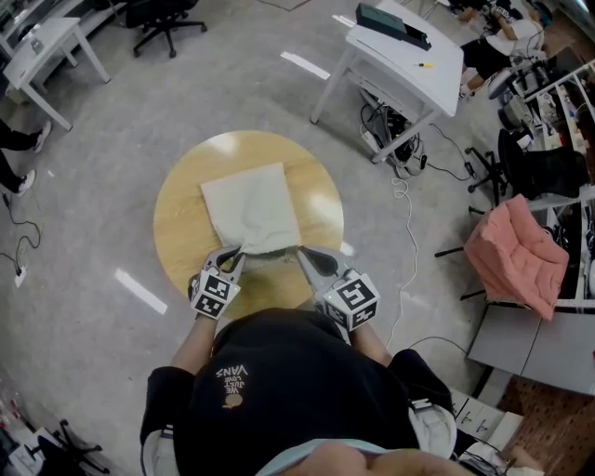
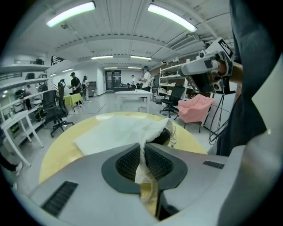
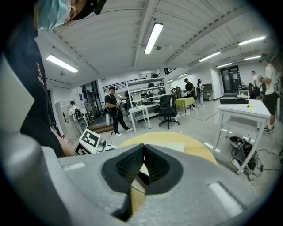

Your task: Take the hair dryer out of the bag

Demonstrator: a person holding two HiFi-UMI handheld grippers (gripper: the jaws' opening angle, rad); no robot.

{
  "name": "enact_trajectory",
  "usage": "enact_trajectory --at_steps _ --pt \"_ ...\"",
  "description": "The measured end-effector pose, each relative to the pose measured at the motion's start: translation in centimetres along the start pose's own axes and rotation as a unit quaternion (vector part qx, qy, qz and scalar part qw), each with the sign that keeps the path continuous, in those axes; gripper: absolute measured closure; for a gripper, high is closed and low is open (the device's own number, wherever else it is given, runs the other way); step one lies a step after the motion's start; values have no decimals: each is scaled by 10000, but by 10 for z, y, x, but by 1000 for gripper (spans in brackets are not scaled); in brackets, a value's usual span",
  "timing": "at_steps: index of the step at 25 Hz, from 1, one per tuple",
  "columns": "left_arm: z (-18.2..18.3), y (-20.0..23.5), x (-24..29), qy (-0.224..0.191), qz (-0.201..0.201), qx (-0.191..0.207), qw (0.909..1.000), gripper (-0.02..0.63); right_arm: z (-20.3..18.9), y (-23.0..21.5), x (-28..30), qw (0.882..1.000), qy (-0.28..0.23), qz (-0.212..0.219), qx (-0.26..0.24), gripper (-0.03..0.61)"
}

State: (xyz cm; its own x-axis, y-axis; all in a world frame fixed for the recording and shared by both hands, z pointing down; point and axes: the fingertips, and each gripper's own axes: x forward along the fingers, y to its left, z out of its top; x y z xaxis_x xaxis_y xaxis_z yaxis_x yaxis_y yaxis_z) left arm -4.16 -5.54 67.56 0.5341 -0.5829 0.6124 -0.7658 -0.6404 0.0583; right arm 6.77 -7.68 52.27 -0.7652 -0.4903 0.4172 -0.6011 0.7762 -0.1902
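A cream cloth bag (image 1: 251, 209) lies flat on the round wooden table (image 1: 181, 232), its mouth toward me. My left gripper (image 1: 237, 253) is at the mouth's left corner, shut on a fold of the bag's edge (image 2: 142, 148); the cloth rises out between the pads. A dark shape, which seems to be the hair dryer (image 2: 161, 137), shows inside the lifted mouth. My right gripper (image 1: 302, 253) is at the mouth's right corner with its jaws shut (image 3: 143, 150); a pale strip of cloth shows between its pads.
A white desk (image 1: 400, 56) stands beyond the table to the right, with cables (image 1: 404, 200) on the floor beside it. A pink-cushioned chair (image 1: 516, 256) is at the right. An office chair (image 1: 163, 19) stands at the far left. People stand in the room's background.
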Motion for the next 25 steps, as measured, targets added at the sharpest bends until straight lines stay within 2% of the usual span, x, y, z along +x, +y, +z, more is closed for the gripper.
enact_trajectory --at_steps 10,19,25 --pt "29 25 -2 -304 129 -910 9953 578 -25 14 28 9983 376 439 -75 580" --pt "43 36 5 -291 55 -1492 9884 578 -38 23 50 9953 613 700 -282 580" --pt "44 40 9 -224 -5 -1720 9848 578 -56 28 69 9886 951 856 -787 580"
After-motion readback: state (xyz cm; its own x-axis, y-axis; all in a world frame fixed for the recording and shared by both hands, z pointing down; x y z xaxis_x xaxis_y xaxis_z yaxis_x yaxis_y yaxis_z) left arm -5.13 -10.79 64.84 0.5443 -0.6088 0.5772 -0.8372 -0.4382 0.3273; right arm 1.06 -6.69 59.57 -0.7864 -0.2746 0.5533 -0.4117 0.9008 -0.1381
